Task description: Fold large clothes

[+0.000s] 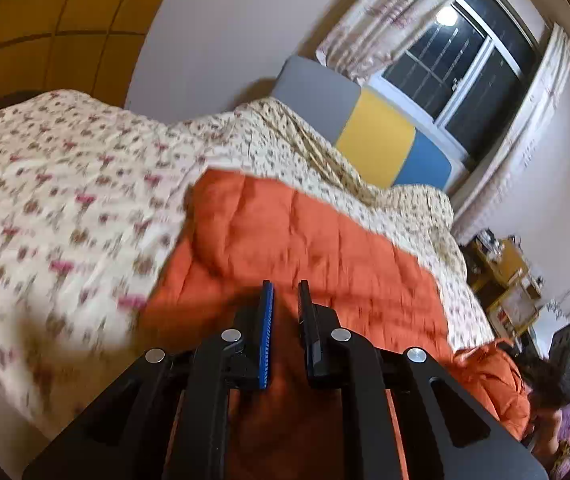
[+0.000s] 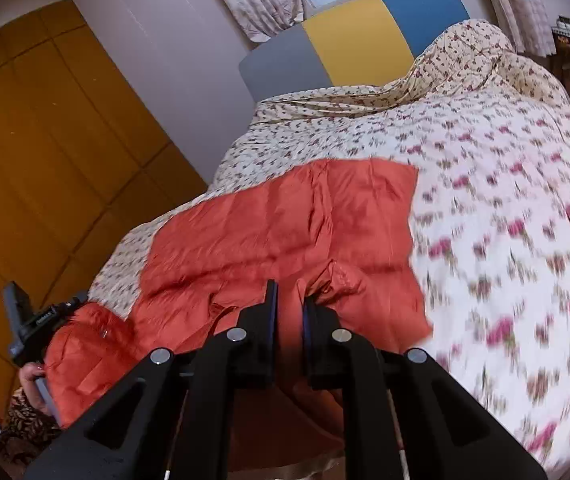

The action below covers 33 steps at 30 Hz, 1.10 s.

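A large orange padded jacket (image 1: 305, 232) lies spread on a floral quilt (image 1: 65, 200) that covers a bed. My left gripper (image 1: 285, 300) is shut on the jacket's near edge, and orange cloth rises between its fingers. In the right wrist view the same jacket (image 2: 285, 216) lies flat ahead. My right gripper (image 2: 289, 304) is shut on a bunched fold of its near edge. At the far left of that view, a person's hand (image 2: 31, 376) holds the other gripper against a lifted corner of the jacket (image 2: 85, 344).
A grey, yellow and blue headboard (image 2: 345, 40) stands at the far end of the bed, under a curtained window (image 1: 465, 60). Yellow wardrobe doors (image 2: 45, 140) run along one side. A cluttered shelf unit (image 1: 505, 280) stands on the other.
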### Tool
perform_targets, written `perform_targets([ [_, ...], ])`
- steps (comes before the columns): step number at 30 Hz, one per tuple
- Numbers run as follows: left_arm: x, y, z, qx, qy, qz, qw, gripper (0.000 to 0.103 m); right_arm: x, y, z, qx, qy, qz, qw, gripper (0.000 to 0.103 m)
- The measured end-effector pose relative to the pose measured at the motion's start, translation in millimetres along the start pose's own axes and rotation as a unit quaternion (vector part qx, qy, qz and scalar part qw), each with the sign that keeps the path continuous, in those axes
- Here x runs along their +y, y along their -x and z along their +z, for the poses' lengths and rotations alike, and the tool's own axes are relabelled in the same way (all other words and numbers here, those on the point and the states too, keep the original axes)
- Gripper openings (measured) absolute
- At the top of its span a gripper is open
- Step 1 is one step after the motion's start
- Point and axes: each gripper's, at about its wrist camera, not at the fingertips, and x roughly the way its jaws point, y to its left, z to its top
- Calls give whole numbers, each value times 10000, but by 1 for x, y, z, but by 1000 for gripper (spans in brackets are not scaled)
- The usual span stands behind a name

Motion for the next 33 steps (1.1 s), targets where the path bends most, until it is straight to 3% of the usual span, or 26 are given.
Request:
perform_targets([
  [7,15,-69,53,-150,336,320,9988,1,-11,-79,50,306,-401,-433,9978,9],
  [11,24,-108,67,-177,588,383,9974,1,-32,-121,67,406,-1132,-590,9910,9],
  [15,32,-130,88,-456,874,503,9939,1,-59,-151,78,439,-1880,-643,9791,9],
  [18,35,-133,103,-773,861,799,9901,1,-75,-156,81,145,-2404,-224,9703,25],
  [19,38,-129,108,-933,890,830,9882,1,-79,-154,82,-22,-2486,-20,9686,39],
  [20,41,-126,110,-1032,915,848,9868,1,-79,-150,84,-135,-2491,95,9683,61],
  [22,48,-113,110,-1306,924,895,9830,1,-76,-129,83,-785,-2233,176,9714,82],
  [25,61,-95,97,-1481,860,900,9811,1,-59,-91,75,-1435,-1343,248,9802,85],
  [27,68,-87,86,-1410,891,936,9815,1,-44,-73,64,-1529,-749,130,9853,87],
  [29,78,-74,66,-1397,849,1077,9806,1,-28,-55,44,-1530,-32,-309,9877,90],
  [31,87,-63,42,-1313,750,1358,9791,1,-21,-45,24,-1487,310,-387,9876,91],
  [33,98,-53,12,-948,576,1288,9854,1,-16,-45,10,-1342,587,-466,9881,92],
])
